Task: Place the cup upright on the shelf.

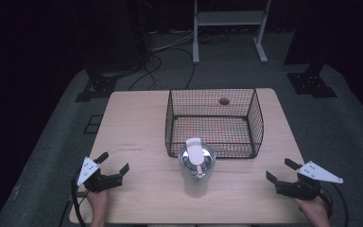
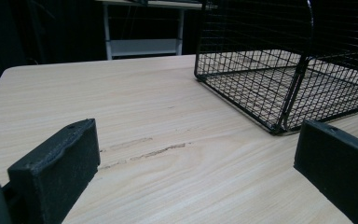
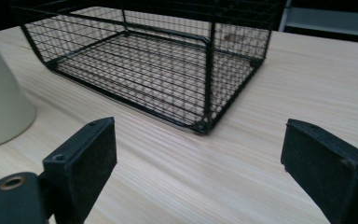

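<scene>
A white shaker bottle (image 1: 197,172) with a clear lid and white flip cap stands upright near the table's front edge, just in front of a black wire basket (image 1: 213,122). The basket is empty. My left gripper (image 1: 114,163) rests open at the front left of the table, well left of the bottle. At the front right, my right gripper (image 1: 280,170) is open too, with nothing between its jaws. In the left gripper view the basket's corner (image 2: 279,93) lies ahead to the right. The right gripper view has the basket (image 3: 168,70) ahead and the bottle's base (image 3: 0,98) at the left edge.
The light wooden table (image 1: 137,127) has a round cable hole (image 1: 224,100) showing through the basket's back. Grey carpet surrounds the table. A white frame stand (image 1: 229,28) and black stand bases (image 1: 312,82) sit beyond the far edge, with cables on the floor.
</scene>
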